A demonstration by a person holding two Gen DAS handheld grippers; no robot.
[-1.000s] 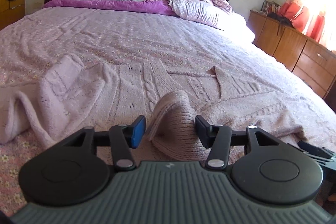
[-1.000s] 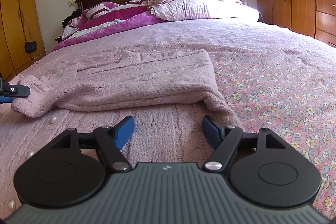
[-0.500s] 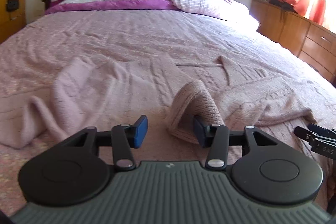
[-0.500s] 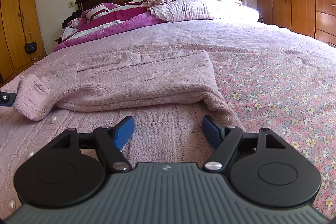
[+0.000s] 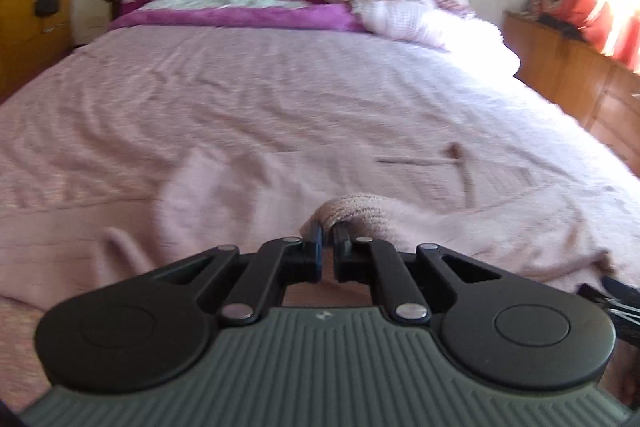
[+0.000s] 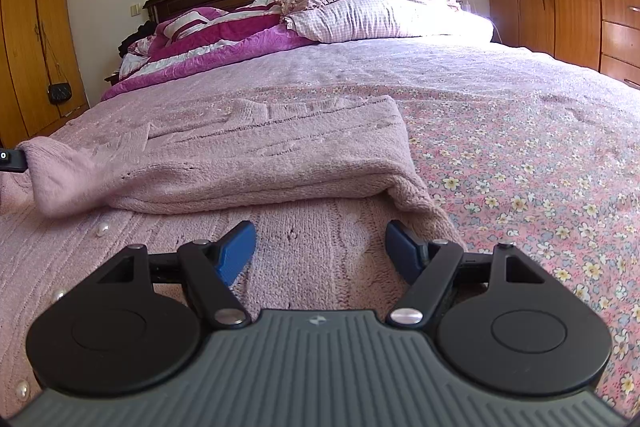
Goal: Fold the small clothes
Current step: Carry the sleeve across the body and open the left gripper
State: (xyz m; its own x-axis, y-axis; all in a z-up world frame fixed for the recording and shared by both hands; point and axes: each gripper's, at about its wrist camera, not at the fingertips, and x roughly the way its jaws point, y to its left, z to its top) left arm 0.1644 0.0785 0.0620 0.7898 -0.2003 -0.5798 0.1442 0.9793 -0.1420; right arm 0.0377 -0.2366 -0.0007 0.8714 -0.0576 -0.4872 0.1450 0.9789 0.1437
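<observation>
**Left tongs pinch the sleeve cuff while the right pair waits wide**

The pink knitted cardigan (image 6: 256, 155) lay spread near the foot of the bed (image 6: 520, 131), on a floral pink bedspread, with one side already folded across the body. The left gripper (image 5: 328, 241) had its jaws drawn almost together on the ribbed cuff (image 5: 352, 211) of a sleeve, the knit bunched up over the fingertips. The right gripper (image 6: 320, 251) hovered low over the lower front panel with its blue pads (image 6: 236, 251) far apart and gripping nothing.

The knit looked thick, soft and limp; it would likely sag and stretch under its own weight rather than keep an edge, though its rough surface should not slip from the pads. The ribbed cuff and the hem appeared the firmest places to pinch. Small pearl buttons (image 6: 103, 228) dotted the front edge and were best avoided.

No container showed in either view; only a dresser (image 6: 568, 23) beside the bed, its drawers closed.
</observation>
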